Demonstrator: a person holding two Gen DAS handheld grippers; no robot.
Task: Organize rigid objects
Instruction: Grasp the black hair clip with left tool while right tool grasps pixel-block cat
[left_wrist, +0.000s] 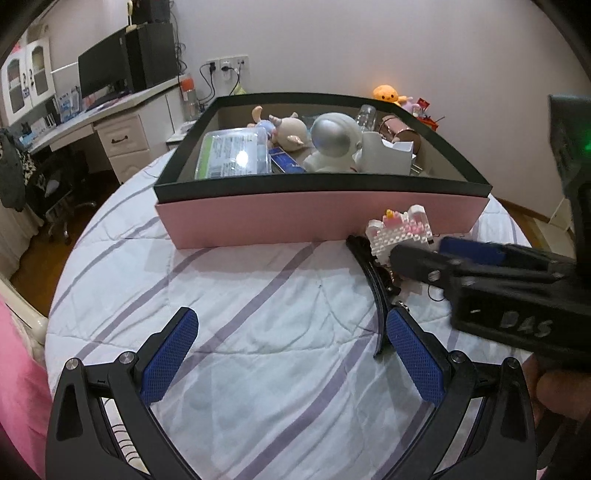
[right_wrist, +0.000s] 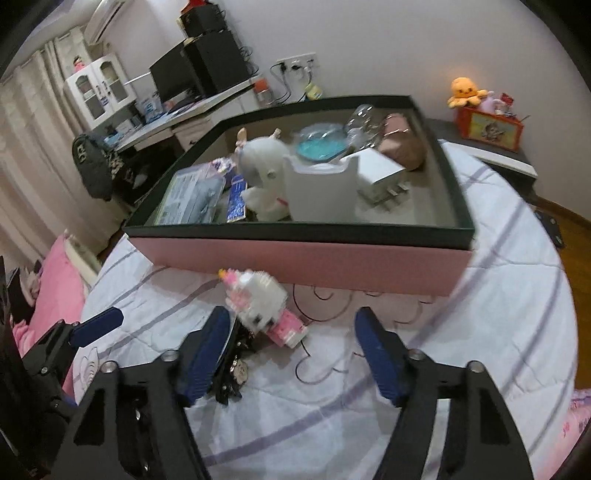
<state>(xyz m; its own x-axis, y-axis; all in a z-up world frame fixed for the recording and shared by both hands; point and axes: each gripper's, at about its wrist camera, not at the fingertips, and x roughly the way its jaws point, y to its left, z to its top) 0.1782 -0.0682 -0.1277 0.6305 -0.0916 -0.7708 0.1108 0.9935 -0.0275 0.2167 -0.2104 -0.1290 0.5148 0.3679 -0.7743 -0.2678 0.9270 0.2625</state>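
Two hazards in front of the pink box with dark green rim: your right tongs, parted and grasping nothing, straddle the white-and-pink brick-built figure on the striped bed quilt, beside a curved black hairband. Closing may catch the hairband or break the bricks. Left tongs released.

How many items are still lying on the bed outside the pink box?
2: a block-built figure against the box's front wall, and a curved black hair clip beside it. More may hide behind the grippers.
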